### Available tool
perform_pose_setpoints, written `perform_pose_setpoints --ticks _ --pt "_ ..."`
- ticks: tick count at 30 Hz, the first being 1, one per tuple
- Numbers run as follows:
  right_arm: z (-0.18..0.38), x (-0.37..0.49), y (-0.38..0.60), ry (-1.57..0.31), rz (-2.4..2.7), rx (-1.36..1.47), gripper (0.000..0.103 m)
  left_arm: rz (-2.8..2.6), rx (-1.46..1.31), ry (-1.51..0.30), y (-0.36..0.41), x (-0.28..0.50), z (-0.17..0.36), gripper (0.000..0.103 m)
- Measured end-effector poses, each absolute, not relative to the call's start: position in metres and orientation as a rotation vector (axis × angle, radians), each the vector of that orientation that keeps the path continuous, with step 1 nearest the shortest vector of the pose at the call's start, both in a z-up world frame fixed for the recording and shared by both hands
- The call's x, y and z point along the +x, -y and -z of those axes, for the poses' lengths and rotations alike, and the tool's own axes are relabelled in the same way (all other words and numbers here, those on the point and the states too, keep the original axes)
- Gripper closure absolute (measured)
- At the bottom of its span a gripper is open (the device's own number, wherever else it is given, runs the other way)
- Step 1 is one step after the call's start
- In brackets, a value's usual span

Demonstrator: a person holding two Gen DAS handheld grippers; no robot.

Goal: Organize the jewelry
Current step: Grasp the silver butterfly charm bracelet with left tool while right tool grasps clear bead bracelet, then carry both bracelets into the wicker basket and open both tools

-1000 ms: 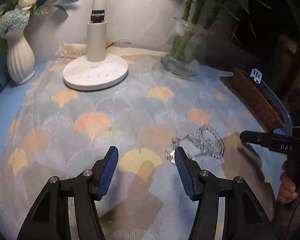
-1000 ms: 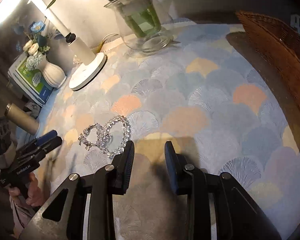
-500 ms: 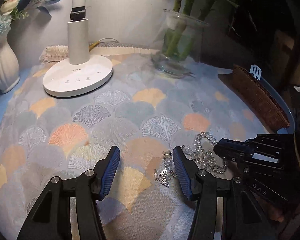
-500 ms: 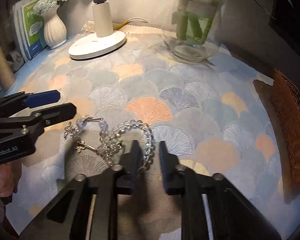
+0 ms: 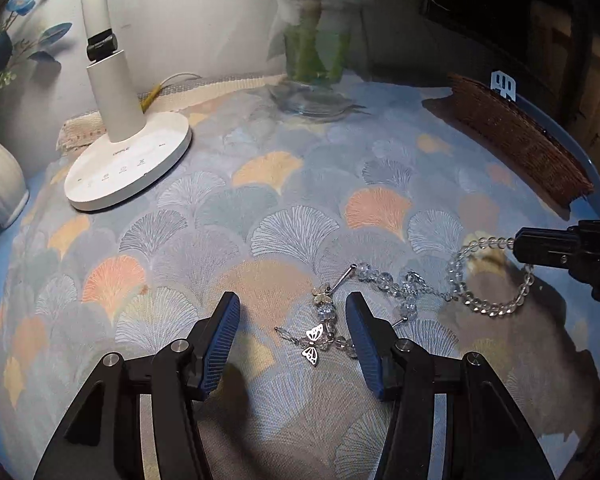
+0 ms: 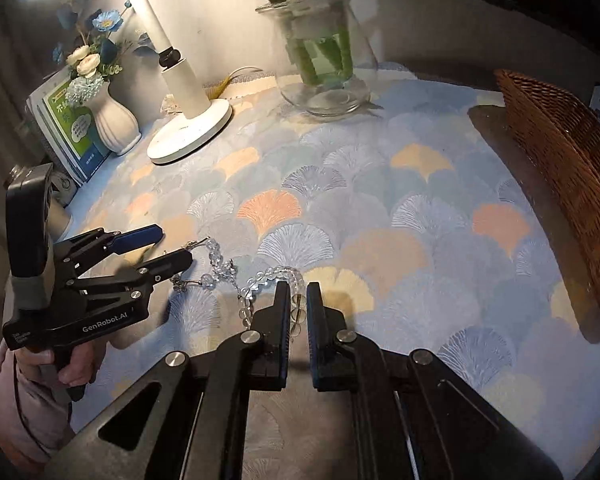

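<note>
My right gripper (image 6: 298, 300) is pinched on the bead bracelet (image 5: 496, 276), left gripper (image 5: 292, 320) spread wide, so lifting might drag the tangled butterfly chain (image 5: 320, 332) along.

clear bead bracelet (image 5: 488, 280): round loop, flat on the patterned cloth, one side between the right gripper's (image 6: 298, 292) fingers | butterfly-charm bracelet (image 5: 328, 320): silver and crystal, sprawled loosely, touching the bead loop's end

Both wrist cams low, close; share tablecloth (image 5: 284, 216) (image 6: 380, 208), lamp-facing.
</note>
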State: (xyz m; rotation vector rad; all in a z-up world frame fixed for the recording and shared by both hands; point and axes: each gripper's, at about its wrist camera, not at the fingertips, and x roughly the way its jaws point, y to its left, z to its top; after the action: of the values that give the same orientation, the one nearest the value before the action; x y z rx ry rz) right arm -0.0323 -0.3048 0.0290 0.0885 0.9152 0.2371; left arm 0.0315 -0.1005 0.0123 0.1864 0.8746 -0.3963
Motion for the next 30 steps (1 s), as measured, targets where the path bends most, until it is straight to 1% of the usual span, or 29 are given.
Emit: perform_pose_setpoints --ticks 1,3,5,6,8,13,15,16,19,22,26,30 --pt "-0.028 -0.034 0.307 -0.916 -0.219 0.072 0.095 0.396 0.193 -0.870 0.101 0.031 -0.012 0.048" --pt "-0.023 -0.035 0.312 -0.920 -0.192 0.045 0.095 0.405 0.200 -0.866 0.103 0.031 -0.012 0.054" --pt "-0.018 -0.033 0.318 -0.930 -0.180 0.049 0.095 0.420 0.217 -0.858 0.106 0.029 -0.012 0.066" --pt "-0.015 -0.032 0.320 -0.933 -0.179 0.052 0.095 0.426 0.229 -0.853 0.108 0.027 -0.012 0.068" --pt "-0.010 -0.031 0.320 -0.943 -0.177 0.047 0.094 0.440 0.251 -0.844 0.112 0.024 -0.011 0.078" --pt "-0.006 -0.028 0.315 -0.942 -0.167 0.027 0.093 0.455 0.270 -0.836 0.116 0.021 -0.011 0.083" --pt "-0.005 -0.027 0.311 -0.935 -0.155 0.005 0.093 0.464 0.272 -0.834 0.117 0.020 -0.011 0.088" --pt "-0.005 -0.027 0.309 -0.933 -0.148 -0.011 0.093 0.467 0.279 -0.831 0.118 0.019 -0.011 0.094" --pt "-0.005 -0.027 0.301 -0.923 -0.119 -0.065 0.093 0.462 0.295 -0.825 0.120 0.018 -0.011 0.094" --pt "-0.004 -0.028 0.299 -0.924 -0.112 -0.080 0.093 0.499 0.213 -0.835 0.113 0.014 -0.017 0.094" --pt "-0.008 -0.031 0.310 -0.961 -0.154 -0.010 0.095 0.575 0.070 -0.817 0.102 0.002 -0.035 0.094" --pt "-0.021 -0.047 0.319 -0.949 -0.219 0.064 0.095 0.659 -0.018 -0.786 0.096 -0.009 -0.060 0.094"
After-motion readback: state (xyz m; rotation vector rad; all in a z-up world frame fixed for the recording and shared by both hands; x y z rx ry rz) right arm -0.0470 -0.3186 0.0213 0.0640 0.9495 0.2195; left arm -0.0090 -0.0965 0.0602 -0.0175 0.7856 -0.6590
